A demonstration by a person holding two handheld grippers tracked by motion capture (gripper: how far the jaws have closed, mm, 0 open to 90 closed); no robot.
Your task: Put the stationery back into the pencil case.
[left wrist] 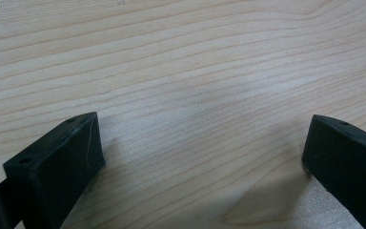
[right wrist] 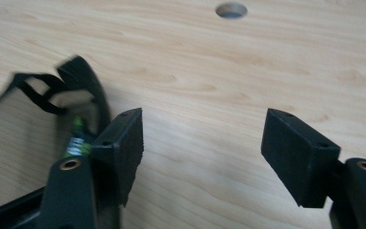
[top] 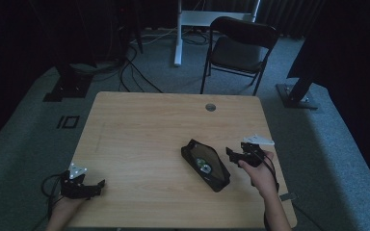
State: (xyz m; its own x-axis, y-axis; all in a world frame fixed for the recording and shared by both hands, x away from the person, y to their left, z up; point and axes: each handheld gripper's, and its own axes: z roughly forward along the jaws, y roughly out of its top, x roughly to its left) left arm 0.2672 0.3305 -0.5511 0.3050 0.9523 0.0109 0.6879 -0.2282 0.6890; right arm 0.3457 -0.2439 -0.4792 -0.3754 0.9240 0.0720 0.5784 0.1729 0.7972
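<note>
Black pouch (top: 205, 165) (unzipped) on table (top: 139, 130)

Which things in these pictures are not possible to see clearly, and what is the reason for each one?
- Contents of the black pouch: high view, dark and too small; something pale inside stays unidentified.
- Same pouch in the right gripper view: motion-blurred, partly behind one finger; a green item inside is unreadable.
- Left gripper: high view, too dark to judge its opening; its own view shows the jaws apart.
- Folding chair: details lost in shadow.
</note>
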